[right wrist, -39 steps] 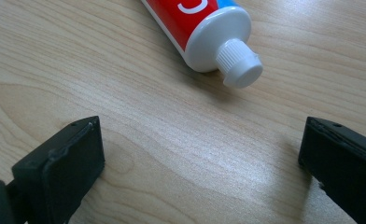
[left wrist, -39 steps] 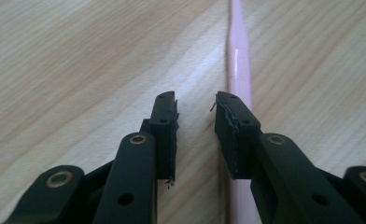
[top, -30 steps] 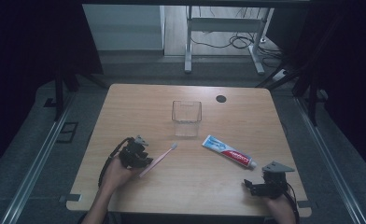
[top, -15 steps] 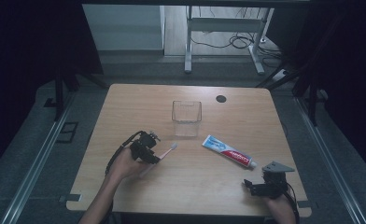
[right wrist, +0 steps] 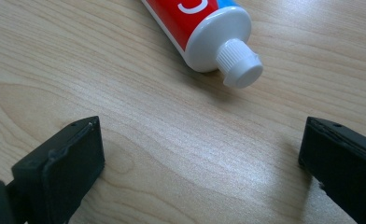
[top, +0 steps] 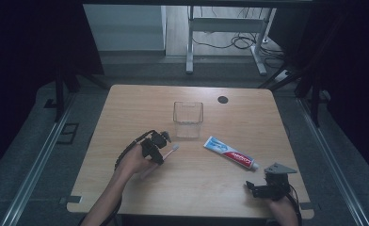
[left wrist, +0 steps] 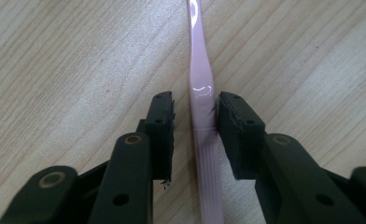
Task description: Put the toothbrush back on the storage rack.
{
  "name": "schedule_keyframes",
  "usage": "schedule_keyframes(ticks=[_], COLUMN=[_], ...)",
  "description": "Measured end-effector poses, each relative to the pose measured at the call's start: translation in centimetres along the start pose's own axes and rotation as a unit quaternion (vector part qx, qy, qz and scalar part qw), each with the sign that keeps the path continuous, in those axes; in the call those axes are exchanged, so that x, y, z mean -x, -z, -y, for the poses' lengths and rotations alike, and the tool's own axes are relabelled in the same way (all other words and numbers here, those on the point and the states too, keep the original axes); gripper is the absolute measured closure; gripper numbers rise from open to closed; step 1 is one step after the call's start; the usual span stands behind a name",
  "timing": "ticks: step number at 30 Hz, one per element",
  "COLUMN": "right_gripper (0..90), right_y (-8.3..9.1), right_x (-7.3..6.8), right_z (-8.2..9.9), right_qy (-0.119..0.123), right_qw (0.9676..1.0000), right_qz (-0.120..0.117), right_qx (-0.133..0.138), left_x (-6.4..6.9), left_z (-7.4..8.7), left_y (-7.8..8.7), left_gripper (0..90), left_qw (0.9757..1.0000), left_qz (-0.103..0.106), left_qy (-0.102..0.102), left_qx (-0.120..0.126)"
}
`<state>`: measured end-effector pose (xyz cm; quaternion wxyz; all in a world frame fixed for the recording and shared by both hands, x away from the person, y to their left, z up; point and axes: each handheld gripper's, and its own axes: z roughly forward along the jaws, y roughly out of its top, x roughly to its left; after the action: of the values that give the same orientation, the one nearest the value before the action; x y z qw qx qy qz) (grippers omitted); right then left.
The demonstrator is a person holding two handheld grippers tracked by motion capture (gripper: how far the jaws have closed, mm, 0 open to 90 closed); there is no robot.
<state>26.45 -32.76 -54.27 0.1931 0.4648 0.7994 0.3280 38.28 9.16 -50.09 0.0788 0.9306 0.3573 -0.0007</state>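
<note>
Left gripper (left wrist: 196, 126) jaws closing around pink toothbrush (left wrist: 201, 88) — right gripper's (right wrist: 200, 154) wide (toothpaste (right wrist: 204, 28) lettering unreadable).

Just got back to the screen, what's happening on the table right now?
The left gripper is over the pink toothbrush lying on the wooden table, its jaws either side of the handle and just now closing. One pad touches the handle; a small gap remains at the other, so no firm grip yet. The right gripper rests open near the table's front edge, just short of the cap of the toothpaste tube. The clear cup stands empty mid-table.
</note>
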Motion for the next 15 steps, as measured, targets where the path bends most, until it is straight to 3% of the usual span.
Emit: schedule_keyframes(ticks=[7,15], right_gripper=[0.0,0.0], right_y=[0.00,0.00], right_x=[0.00,0.00], right_z=[0.00,0.00], right_qy=[0.000,0.000], right_qw=[1.0000,1.0000], right_qz=[0.000,0.000], right_qx=[0.000,0.000], left_x=[-0.12,-0.21], left_z=[-0.86,-0.53], left_y=[0.01,0.04], left_gripper=[77.8,79.0], left_qw=[0.9993,0.9998], left_qz=[-0.006,0.004], left_qy=[0.011,0.010], left_qx=[-0.036,-0.015])
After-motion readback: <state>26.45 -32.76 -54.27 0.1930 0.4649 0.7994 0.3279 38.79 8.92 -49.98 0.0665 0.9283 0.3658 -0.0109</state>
